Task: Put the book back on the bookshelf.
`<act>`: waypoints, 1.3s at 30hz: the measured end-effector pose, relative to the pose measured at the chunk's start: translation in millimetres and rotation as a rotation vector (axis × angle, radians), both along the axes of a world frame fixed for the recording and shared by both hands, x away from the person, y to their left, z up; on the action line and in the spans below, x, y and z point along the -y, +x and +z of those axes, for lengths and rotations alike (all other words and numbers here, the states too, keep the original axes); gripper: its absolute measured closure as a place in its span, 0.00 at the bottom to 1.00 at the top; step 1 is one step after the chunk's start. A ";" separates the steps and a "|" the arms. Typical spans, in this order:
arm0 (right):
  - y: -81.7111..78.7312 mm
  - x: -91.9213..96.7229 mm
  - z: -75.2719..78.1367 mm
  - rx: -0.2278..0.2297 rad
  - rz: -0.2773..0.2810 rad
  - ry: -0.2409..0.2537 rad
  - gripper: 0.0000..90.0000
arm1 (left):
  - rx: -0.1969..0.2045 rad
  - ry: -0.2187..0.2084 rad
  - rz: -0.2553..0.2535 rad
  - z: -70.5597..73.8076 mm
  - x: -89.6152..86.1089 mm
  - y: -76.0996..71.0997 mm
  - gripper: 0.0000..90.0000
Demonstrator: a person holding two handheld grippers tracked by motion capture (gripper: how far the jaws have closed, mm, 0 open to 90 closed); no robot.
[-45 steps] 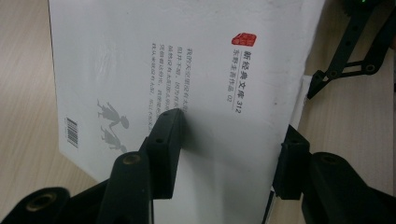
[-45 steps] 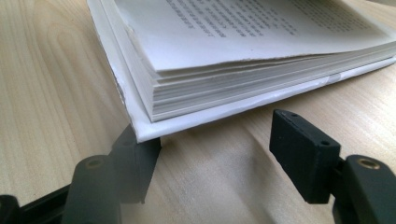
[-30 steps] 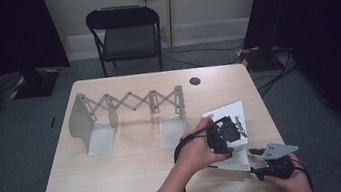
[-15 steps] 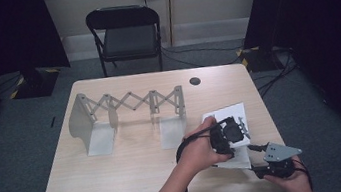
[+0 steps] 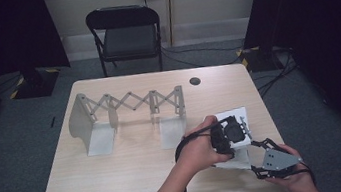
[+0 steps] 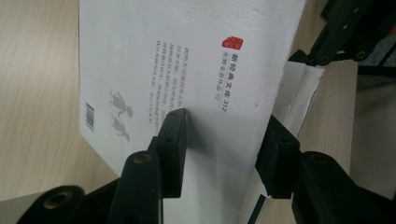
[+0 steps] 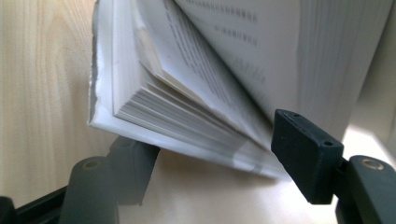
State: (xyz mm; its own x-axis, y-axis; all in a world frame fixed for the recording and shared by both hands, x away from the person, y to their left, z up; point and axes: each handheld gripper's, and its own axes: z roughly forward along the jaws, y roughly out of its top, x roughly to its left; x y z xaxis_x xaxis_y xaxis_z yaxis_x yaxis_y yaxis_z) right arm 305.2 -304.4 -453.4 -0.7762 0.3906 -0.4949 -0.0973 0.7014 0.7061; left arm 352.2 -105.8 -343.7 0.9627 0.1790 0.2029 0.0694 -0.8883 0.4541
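Observation:
A white paperback book lies near the table's front right corner. My left gripper points down onto its back cover, which bears red and grey print and a barcode. The left gripper has its jaws wide apart, tips on the cover, nothing clamped. My right gripper, grey plate on top, reaches in at the book's near edge. In the right gripper view the book is tilted up with pages fanned. The right gripper has one jaw under the bottom cover and one beside the pages. Its jaws have just been opening around the book.
An extended grey scissor-type book rack stands across the middle of the wooden table. A dark round cap sits at the back. A black folding chair stands beyond the table. The book is close to the front right edge.
The right hand has risen a little at the book's near edge, and that edge has tilted up. The left hand has stayed on the cover.

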 end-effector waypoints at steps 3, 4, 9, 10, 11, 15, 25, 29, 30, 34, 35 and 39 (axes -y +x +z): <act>1.2 -3.6 4.5 0.024 0.043 -0.029 0.39 | -0.004 0.002 0.002 1.1 -0.8 0.0 0.65; 1.5 -5.4 5.7 0.028 0.073 -0.042 0.47 | -0.008 0.002 0.002 1.2 -1.2 -0.2 0.65; -0.5 -21.1 16.7 0.021 0.198 -0.102 0.62 | 0.028 0.000 -0.025 1.7 0.1 -2.0 0.62; 1.4 -21.3 23.1 0.003 0.187 -0.095 0.65 | 0.042 -0.035 -0.041 0.8 -0.4 -2.2 0.59; 1.4 -21.3 23.1 0.003 0.187 -0.095 0.65 | 0.042 -0.035 -0.041 0.8 -0.4 -2.2 0.57; 7.4 -11.5 36.9 -0.033 0.159 -0.059 0.69 | 0.044 -0.158 0.009 8.9 -16.4 0.9 0.48; 16.0 -1.0 53.2 -0.089 0.137 -0.026 0.71 | 0.036 -0.190 0.060 1.1 -48.1 2.6 0.35; 19.9 0.9 57.4 -0.101 0.138 -0.035 0.72 | 0.036 -0.215 0.070 -1.5 -59.4 1.2 0.32; 20.6 1.4 58.0 -0.104 0.138 -0.034 0.72 | 0.034 -0.217 0.071 -2.3 -61.7 1.6 0.31; 26.5 5.7 62.7 -0.123 0.129 -0.017 0.73 | 0.019 -0.233 0.094 -8.1 -69.8 3.1 0.29; 28.0 6.9 63.7 -0.126 0.129 -0.011 0.73 | 0.012 -0.248 0.099 -9.6 -71.3 3.5 0.28; 31.9 9.6 66.7 -0.144 0.126 0.005 0.74 | -0.005 -0.270 0.107 -16.1 -75.9 4.1 0.29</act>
State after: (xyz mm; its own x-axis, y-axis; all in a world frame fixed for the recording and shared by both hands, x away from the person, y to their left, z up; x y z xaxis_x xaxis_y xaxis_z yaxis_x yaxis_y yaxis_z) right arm 337.1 -314.0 -386.7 -0.8819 0.2876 -0.3736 -0.0823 0.6863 0.7226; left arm 356.2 -29.9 -359.7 0.9362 0.3268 0.1292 0.1594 -0.7226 0.6726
